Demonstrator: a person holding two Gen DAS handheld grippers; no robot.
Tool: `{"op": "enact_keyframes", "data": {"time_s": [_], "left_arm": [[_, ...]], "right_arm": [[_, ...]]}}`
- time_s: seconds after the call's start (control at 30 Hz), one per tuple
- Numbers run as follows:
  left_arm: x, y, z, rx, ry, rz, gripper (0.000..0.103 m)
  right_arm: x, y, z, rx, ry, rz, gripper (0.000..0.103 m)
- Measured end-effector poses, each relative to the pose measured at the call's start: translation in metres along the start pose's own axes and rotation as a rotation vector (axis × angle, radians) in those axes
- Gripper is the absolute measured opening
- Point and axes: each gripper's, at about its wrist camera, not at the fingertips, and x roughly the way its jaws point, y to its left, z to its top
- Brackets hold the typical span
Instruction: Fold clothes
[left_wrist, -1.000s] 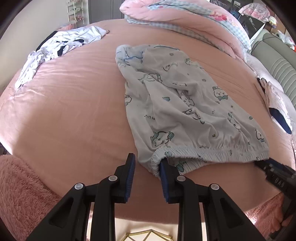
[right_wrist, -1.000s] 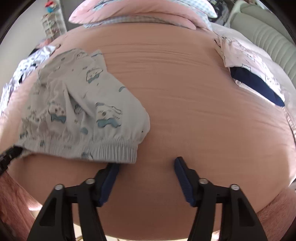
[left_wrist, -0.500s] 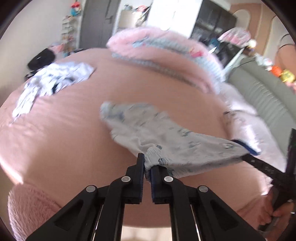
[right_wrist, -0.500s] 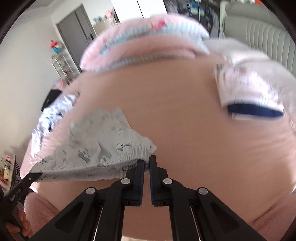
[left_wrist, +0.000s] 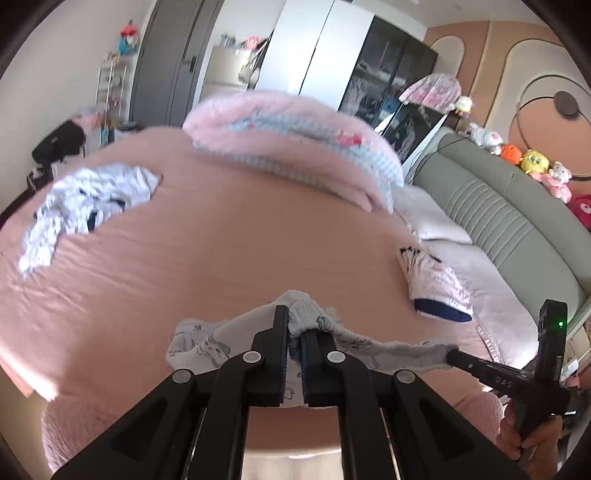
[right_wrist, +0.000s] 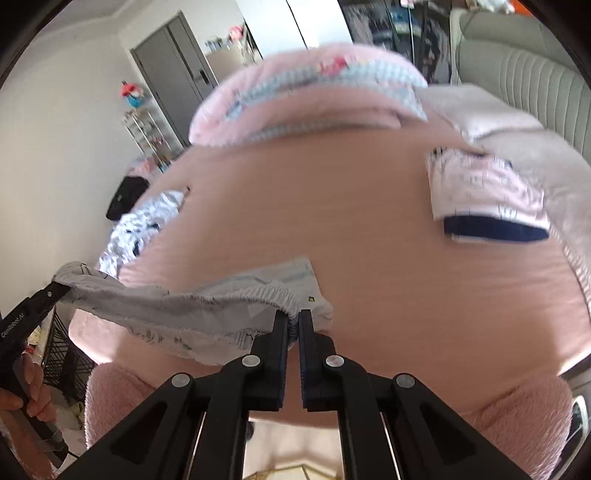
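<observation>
Light grey printed shorts (left_wrist: 384, 349) (right_wrist: 155, 314) hang in the air above the pink bed (left_wrist: 240, 240), stretched by their elastic waistband between my two grippers. My left gripper (left_wrist: 294, 332) is shut on one end of the waistband; it also shows at the left edge of the right wrist view, as the left gripper (right_wrist: 55, 290). My right gripper (right_wrist: 294, 323) is shut on the other end of the waistband, and appears in the left wrist view as the right gripper (left_wrist: 452, 356). The rest of the shorts droop below the band.
A crumpled white garment (left_wrist: 85, 203) lies at the bed's far left. A folded pink garment with a navy band (right_wrist: 487, 199) sits at the right. A pink quilt (left_wrist: 288, 147) is piled at the far end. A grey sofa (left_wrist: 517, 221) runs along the right.
Both grippers closed on the waistband ends and rose, lifting the shorts off the bed. The views tilted up to show more of the room.
</observation>
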Motion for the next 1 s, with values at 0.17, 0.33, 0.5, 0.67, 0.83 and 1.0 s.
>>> {"op": "enact_keyframes", "data": {"time_s": [0.17,0.33,0.5,0.67,0.83,1.0], "left_arm": [[0.049,-0.009,0.063,0.057,0.020,-0.004,0.004],[-0.055,-0.059,0.188,0.192,-0.333,-0.055,0.004],[-0.135,-0.078,0.223,0.284,-0.522,-0.021,0.004],[-0.103,-0.048,0.158,0.261,-0.364,-0.048,0.004],[-0.008,-0.011,0.061,0.139,-0.068,-0.068,0.004],[0.047,0.016,-0.014,0.039,0.111,0.012,0.004]], "right_arm": [[0.024,0.015,0.053,-0.051,-0.009,-0.045,0.003],[-0.093,0.067,0.160,-0.133,-0.420,-0.021,0.003],[-0.195,0.082,0.185,-0.118,-0.715,-0.011,0.003],[-0.162,0.063,0.137,-0.101,-0.626,-0.033,0.003],[-0.029,0.032,0.068,-0.082,-0.255,-0.011,0.003],[0.082,0.014,-0.002,-0.078,0.033,-0.029,0.004]]}}
